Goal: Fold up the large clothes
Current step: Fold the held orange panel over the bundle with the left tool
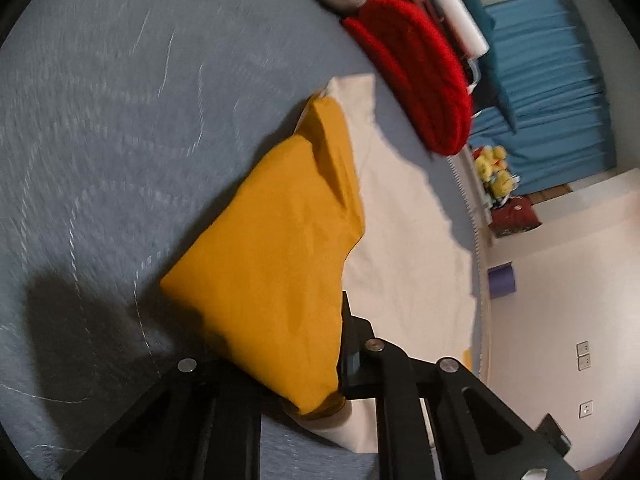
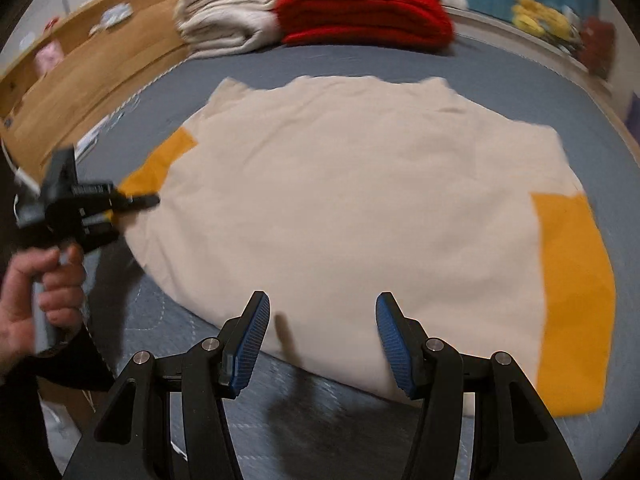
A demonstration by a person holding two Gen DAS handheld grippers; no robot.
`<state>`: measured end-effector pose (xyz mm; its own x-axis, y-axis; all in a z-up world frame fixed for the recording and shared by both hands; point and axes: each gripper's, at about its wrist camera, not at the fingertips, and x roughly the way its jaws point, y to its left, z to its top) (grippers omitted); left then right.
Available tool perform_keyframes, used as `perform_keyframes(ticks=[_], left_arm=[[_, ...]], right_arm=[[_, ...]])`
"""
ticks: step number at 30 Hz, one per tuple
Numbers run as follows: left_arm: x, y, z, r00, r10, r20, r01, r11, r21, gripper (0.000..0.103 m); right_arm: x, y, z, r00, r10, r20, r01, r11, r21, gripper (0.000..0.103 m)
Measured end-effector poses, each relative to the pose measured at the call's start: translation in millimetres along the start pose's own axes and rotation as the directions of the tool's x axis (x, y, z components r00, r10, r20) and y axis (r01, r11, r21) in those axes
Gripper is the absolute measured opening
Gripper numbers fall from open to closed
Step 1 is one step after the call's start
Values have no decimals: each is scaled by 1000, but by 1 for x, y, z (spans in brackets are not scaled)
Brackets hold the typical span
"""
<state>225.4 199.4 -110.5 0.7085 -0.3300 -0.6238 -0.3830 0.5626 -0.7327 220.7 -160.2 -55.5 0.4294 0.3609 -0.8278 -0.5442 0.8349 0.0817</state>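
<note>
A large cream garment (image 2: 340, 208) with mustard-yellow sleeves lies spread on the grey-blue bed (image 2: 500, 80). My left gripper (image 2: 140, 201) is shut on the left yellow sleeve (image 1: 280, 280) and holds it lifted off the bed; the sleeve drapes over its fingers in the left wrist view. The cream body (image 1: 404, 232) shows beyond it. My right gripper (image 2: 320, 320) is open and empty, its blue pads (image 2: 252, 340) over the garment's near edge. The right yellow sleeve (image 2: 572, 300) lies flat.
Folded cream clothes (image 2: 228, 16) and a folded red knit (image 2: 360, 12) are stacked at the far side of the bed. A wooden headboard (image 2: 88, 76) runs along the left. The bed edge, blue curtain (image 1: 552, 80) and yellow toys (image 1: 494, 172) lie beyond.
</note>
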Motion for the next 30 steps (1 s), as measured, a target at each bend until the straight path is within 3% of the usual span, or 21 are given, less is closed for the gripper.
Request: perform_keyframes(ticks=[4, 8, 12, 15, 19, 21, 24, 27, 30], left_arm=[[-26, -3, 13, 999, 17, 40, -17, 1000, 10, 11], [-56, -2, 19, 990, 126, 69, -132, 987, 93, 11], [-66, -17, 11, 986, 156, 59, -165, 962, 218, 11], [-63, -33, 2, 978, 192, 76, -207, 922, 326, 11], [-64, -47, 6, 978, 195, 75, -209, 919, 335, 11], [-67, -64, 2, 975, 200, 93, -220, 896, 385, 11], [-66, -97, -13, 971, 205, 124, -239, 853, 464, 11], [-59, -131, -32, 968, 203, 145, -249, 807, 535, 11], [-47, -172, -60, 969, 196, 148, -245, 753, 610, 11]], right_arm=[[4, 22, 16, 999, 33, 16, -32, 999, -25, 56], [12, 42, 27, 993, 114, 11, -114, 993, -24, 56], [43, 65, 27, 979, 187, -84, -191, 981, -38, 56], [80, 73, 20, 972, 132, -196, -151, 985, -84, 56], [75, 70, 26, 969, 138, -206, -160, 983, -94, 56], [51, 58, 37, 975, 163, -153, -173, 983, -58, 56], [-7, 26, 57, 987, 163, -9, -163, 986, -35, 56], [-66, -26, 71, 988, 95, 119, -92, 995, -30, 56], [-108, -75, 56, 981, 23, 192, -26, 1000, 15, 56]])
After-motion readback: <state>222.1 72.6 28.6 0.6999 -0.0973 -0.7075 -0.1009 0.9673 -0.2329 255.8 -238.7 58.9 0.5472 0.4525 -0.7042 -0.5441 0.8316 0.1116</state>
